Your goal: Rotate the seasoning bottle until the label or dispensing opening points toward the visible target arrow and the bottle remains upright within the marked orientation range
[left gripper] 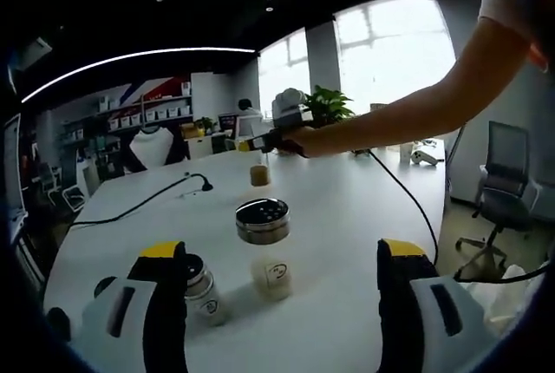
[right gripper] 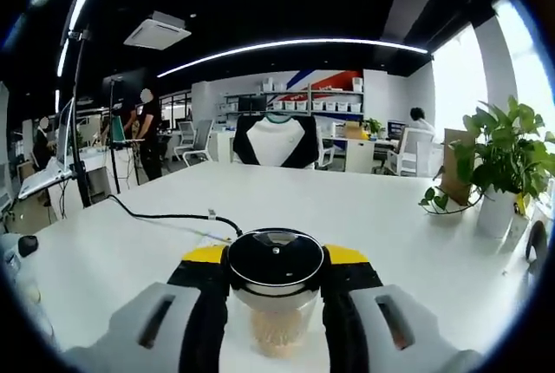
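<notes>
The right gripper (right gripper: pixel 276 304) has its jaws pinched on a seasoning bottle (right gripper: pixel 276 291) at bottom centre of the right gripper view; its dark shaker lid faces the camera and pale grains show through the glass below. In the left gripper view that same right gripper (left gripper: pixel 257 143) sits up the table (left gripper: pixel 347 217) at upper centre, a person's arm (left gripper: pixel 408 104) reaching in from the upper right, with a small tan jar (left gripper: pixel 259 174) just under it. The left gripper (left gripper: pixel 282 304) hangs with its jaws spread apart at the bottom, near a steel-lidded bottle (left gripper: pixel 264 247) in mid frame and a smaller shaker (left gripper: pixel 205 291) at lower left.

I can't spot any target arrow or marked range. To turn it well, I'd say keep the pinch firm just under the lid, twist slowly about the bottle's own axis, and watch that the lid stays level so it doesn't tip.
</notes>
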`<act>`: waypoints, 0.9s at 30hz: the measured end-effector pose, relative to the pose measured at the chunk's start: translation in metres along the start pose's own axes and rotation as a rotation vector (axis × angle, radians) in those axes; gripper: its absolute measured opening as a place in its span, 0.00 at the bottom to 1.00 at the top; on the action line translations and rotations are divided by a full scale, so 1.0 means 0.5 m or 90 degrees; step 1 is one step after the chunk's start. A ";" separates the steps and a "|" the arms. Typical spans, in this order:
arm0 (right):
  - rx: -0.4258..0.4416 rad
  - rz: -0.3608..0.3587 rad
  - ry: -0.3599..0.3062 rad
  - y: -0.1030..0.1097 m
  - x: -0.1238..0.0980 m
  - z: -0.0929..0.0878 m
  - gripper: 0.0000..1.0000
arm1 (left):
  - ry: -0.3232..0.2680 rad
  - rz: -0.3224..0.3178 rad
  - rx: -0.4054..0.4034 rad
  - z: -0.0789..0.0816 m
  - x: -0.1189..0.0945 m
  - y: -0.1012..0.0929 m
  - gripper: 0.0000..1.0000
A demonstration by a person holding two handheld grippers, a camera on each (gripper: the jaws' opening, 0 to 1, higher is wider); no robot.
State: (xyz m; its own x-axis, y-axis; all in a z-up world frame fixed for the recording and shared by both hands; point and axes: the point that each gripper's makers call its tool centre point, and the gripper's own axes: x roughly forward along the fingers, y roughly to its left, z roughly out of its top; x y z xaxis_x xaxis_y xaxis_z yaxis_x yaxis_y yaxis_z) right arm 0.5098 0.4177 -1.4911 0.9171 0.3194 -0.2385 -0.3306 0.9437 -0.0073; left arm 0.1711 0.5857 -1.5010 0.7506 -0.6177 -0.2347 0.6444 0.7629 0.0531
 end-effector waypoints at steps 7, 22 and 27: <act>-0.004 0.010 -0.009 0.011 -0.036 -0.012 0.38 | 0.000 -0.006 0.004 0.001 -0.003 -0.009 0.96; 0.005 0.030 -0.007 0.028 -0.124 -0.045 0.38 | -0.022 -0.024 0.001 0.015 -0.011 -0.040 0.96; 0.001 0.035 -0.008 0.034 -0.161 -0.051 0.38 | -0.023 -0.032 0.007 0.018 -0.013 -0.054 0.96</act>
State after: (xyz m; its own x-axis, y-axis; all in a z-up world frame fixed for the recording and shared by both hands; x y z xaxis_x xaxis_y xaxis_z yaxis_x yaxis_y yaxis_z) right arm 0.4245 0.4058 -1.4966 0.9003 0.3714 -0.2269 -0.3798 0.9250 0.0071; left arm 0.1504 0.5674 -1.4921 0.7219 -0.6621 -0.2015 0.6829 0.7286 0.0525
